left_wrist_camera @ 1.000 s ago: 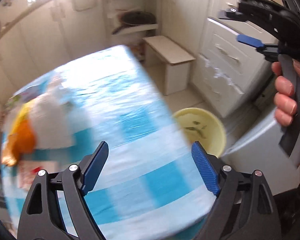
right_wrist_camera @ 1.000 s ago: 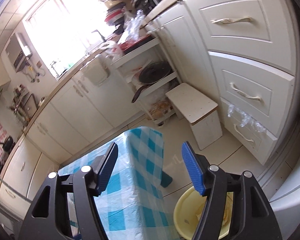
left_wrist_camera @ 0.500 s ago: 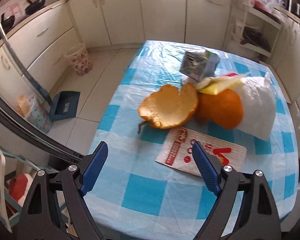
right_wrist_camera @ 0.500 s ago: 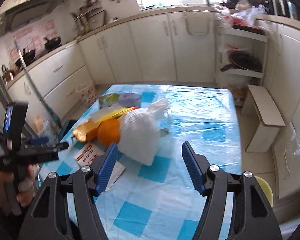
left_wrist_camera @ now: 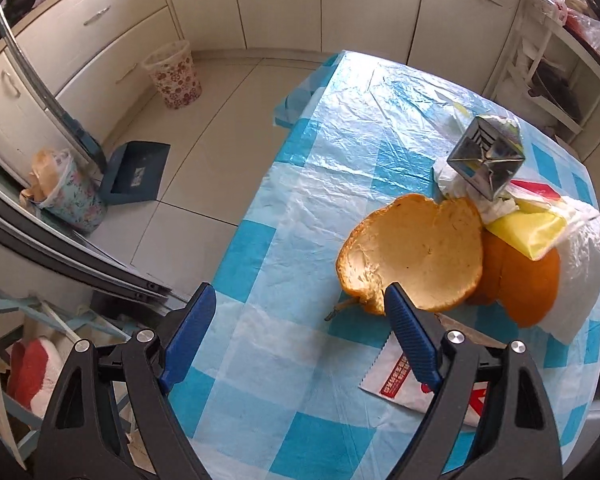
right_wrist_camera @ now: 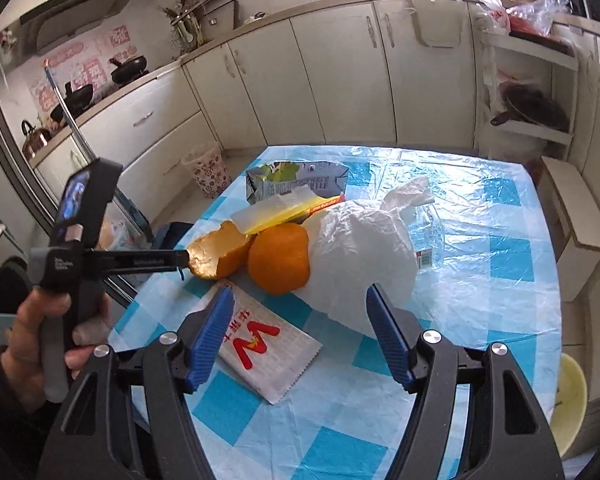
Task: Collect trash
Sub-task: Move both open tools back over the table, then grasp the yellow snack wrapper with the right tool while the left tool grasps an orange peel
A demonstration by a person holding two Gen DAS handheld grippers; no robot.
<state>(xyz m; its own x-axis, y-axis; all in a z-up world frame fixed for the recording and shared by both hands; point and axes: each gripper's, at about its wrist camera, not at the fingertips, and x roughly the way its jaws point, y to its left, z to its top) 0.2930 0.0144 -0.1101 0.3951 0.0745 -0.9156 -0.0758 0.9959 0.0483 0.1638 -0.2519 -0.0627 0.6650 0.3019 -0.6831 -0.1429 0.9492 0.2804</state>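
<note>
Cream kitchen cabinets point(right_wrist_camera: 340, 80) fill the background, and most of both views is taken up by a table under a blue-and-white checked plastic cloth point(left_wrist_camera: 340, 152). A heap of trash is gathered on the cloth, right of centre in the left wrist view and at the centre of the right wrist view. Its largest piece is a crumpled white plastic bag point(right_wrist_camera: 364, 248). A grey drink carton point(right_wrist_camera: 296, 184) lies behind it, toward the top of the frame. A whole orange point(right_wrist_camera: 278, 258) is pressed against the bag, and a cupped orange peel point(left_wrist_camera: 416, 256) touches the orange. A flat white snack wrapper with red print point(right_wrist_camera: 260, 344) lies in front of the fruit. A yellow packet point(left_wrist_camera: 528, 228) rests on top of the orange.

The left gripper point(left_wrist_camera: 300, 340) is held over the near table edge, jaws spread wide, nothing between them. The right gripper point(right_wrist_camera: 300, 332) is held above the wrapper, jaws apart and empty. A floral wastebasket point(left_wrist_camera: 174, 74) is seen on the floor at the upper left.
</note>
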